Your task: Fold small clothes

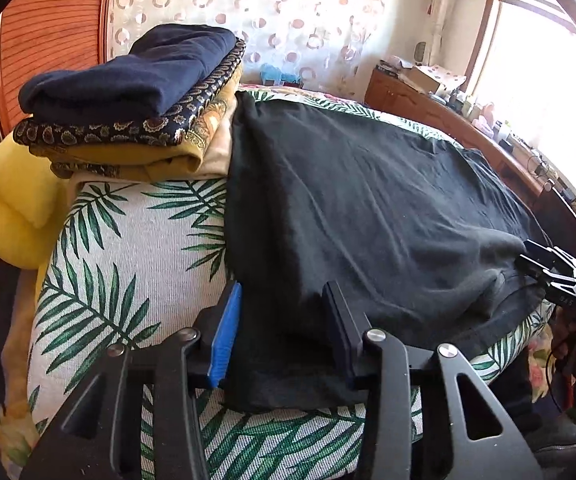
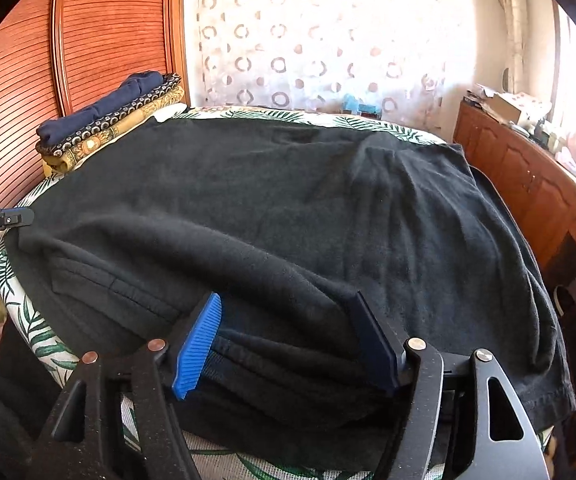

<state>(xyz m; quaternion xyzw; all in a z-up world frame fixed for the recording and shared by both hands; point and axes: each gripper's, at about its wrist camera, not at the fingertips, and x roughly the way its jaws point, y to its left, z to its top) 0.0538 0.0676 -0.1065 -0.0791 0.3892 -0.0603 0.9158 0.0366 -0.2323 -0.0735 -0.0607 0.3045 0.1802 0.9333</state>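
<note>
A black T-shirt (image 1: 368, 200) lies spread over a leaf-print cushion (image 1: 135, 248), with a fold running along its near edge. My left gripper (image 1: 283, 304) is open, its jaws straddling the shirt's near left corner. My right gripper (image 2: 288, 312) is open, its jaws on either side of the folded near edge of the shirt (image 2: 288, 200). The right gripper shows at the right of the left wrist view (image 1: 544, 268). The left gripper shows at the left of the right wrist view (image 2: 15, 218).
A stack of folded clothes (image 1: 135, 92), navy on top of patterned ones, sits at the cushion's far left and also shows in the right wrist view (image 2: 107, 120). A yellow plush toy (image 1: 19, 208) lies left. A wooden cabinet (image 2: 528, 184) with clutter stands right, a louvred door (image 2: 19, 60) left.
</note>
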